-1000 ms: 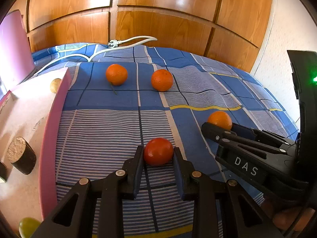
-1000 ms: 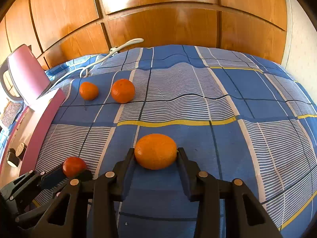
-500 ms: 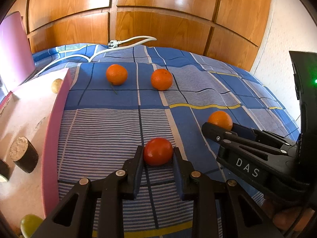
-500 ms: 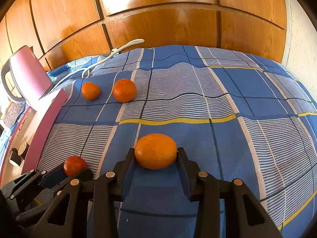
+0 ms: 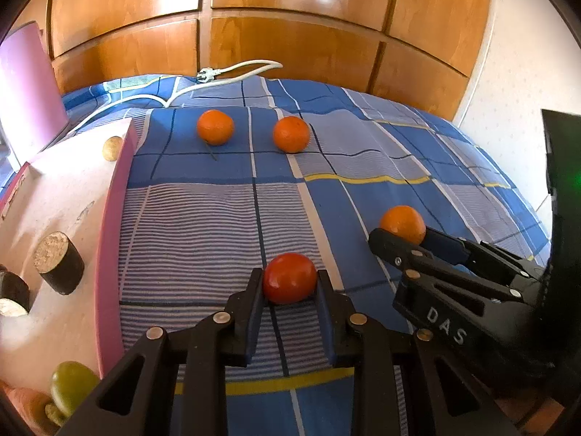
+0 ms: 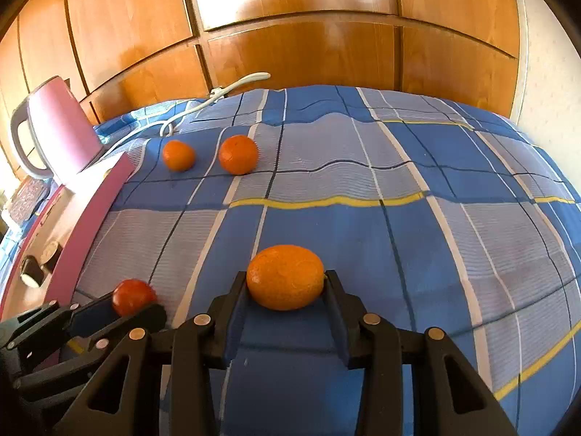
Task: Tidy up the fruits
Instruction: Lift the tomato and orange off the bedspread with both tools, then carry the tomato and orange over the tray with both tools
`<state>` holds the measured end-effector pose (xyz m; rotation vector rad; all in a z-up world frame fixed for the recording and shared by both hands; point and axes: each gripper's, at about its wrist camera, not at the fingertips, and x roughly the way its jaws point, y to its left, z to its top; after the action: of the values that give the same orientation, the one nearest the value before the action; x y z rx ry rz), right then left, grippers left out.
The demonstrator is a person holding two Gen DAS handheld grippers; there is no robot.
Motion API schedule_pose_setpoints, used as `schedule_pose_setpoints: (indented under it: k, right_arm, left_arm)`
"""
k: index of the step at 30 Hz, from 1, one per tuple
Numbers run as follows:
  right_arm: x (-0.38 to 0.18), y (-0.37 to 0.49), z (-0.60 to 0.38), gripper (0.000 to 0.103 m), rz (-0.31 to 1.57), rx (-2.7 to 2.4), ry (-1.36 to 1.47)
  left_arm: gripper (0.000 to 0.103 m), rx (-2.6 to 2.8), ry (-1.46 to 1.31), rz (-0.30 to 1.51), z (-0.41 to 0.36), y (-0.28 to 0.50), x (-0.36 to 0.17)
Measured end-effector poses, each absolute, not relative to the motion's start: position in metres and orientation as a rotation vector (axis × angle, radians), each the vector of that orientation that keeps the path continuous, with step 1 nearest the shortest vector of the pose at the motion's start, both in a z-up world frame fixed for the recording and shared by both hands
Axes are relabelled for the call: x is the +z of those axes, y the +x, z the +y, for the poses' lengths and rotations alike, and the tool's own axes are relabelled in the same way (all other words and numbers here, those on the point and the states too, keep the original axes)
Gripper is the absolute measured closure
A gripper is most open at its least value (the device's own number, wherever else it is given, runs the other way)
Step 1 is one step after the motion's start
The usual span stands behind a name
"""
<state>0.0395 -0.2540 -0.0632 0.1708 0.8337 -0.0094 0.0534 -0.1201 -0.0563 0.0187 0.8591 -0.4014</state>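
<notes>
My left gripper (image 5: 289,283) is shut on a small red-orange fruit (image 5: 289,278), its pads pressing both sides just above the blue checked bedspread (image 5: 203,225). In the right wrist view, my right gripper (image 6: 286,283) is shut on a larger orange mandarin (image 6: 285,277). Each gripper shows in the other's view: the right gripper (image 5: 401,234) with its mandarin (image 5: 402,222), the left gripper (image 6: 134,305) with the red fruit (image 6: 133,296). Two more oranges (image 5: 215,127) (image 5: 291,134) lie side by side farther back on the bedspread.
A pink-edged board (image 5: 72,196) on the left carries dark cylinders (image 5: 58,258) and a green fruit (image 5: 70,385) near its front. A pink kettle (image 6: 58,127) stands behind it. A white power cable (image 5: 232,72) lies at the back before the wooden panels (image 5: 290,36).
Both grippers have stayed almost in place with their fruits between the pads. The left jaws have drawn in very slightly on the red fruit.
</notes>
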Motion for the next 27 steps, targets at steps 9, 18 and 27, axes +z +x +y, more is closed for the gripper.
schedule_pose_setpoints:
  k: [9, 18, 27]
  right_arm:
    - [-0.058, 0.019, -0.253, 0.062, 0.844, 0.004, 0.213]
    - [-0.052, 0.006, -0.248, 0.062, 0.856, 0.016, 0.217]
    - [-0.043, 0.0, -0.238, 0.062, 0.853, 0.042, 0.201]
  left_arm:
    - [0.076, -0.415, -0.007, 0.862, -0.112, 0.043, -0.048]
    - [0.076, -0.429, -0.032, 0.83, -0.101, 0.032, -0.033]
    - [0.076, -0.409, -0.078, 0.799, -0.082, 0.026, -0.01]
